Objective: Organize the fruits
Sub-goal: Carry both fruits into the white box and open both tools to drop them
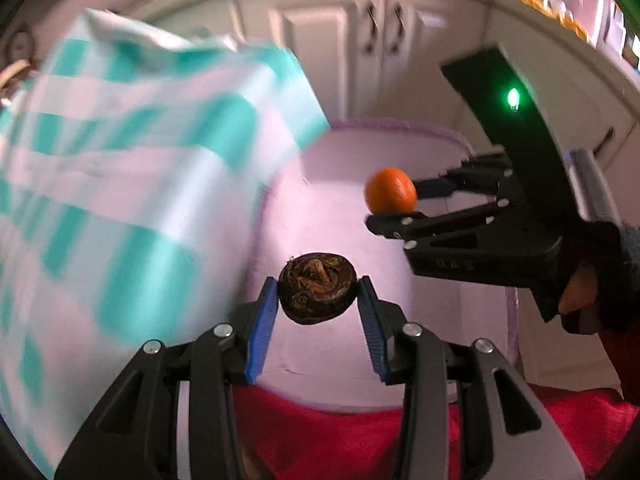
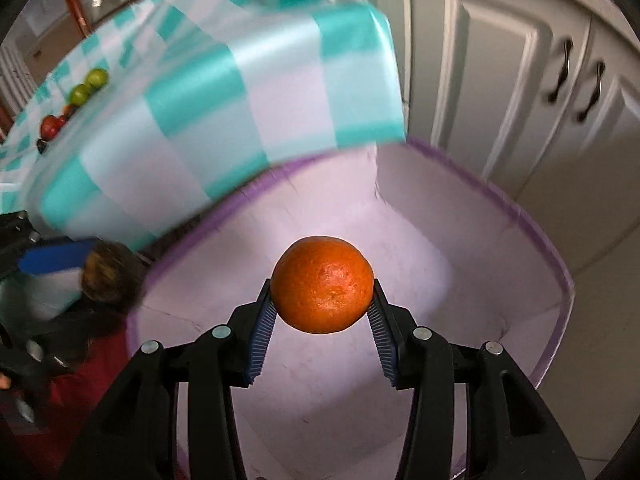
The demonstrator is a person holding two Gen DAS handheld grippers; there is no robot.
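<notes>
Orange (image 2: pixel 322 285) is clamped between the blue pads (image 2: pixel 262 328) of the right hand-held gripper (image 2: pixel 322 312) and hangs above the open lilac bin (image 2: pixel 560 320), clear of its floor. The left hand-held gripper (image 1: pixel 317 304) is clenched on a dark, wrinkled fruit (image 1: pixel 317 289), also held over the bin (image 1: pixel 400 132), lower and to the left of the orange (image 1: pixel 391 190). A counter draped in a teal-and-white checked cloth (image 2: pixel 224 92) stands just beside the bin. Green and red fruits (image 2: pixel 86 88) lie on that cloth, well apart from both grippers. White cupboard doors (image 2: pixel 500 80) stand behind the bin.
</notes>
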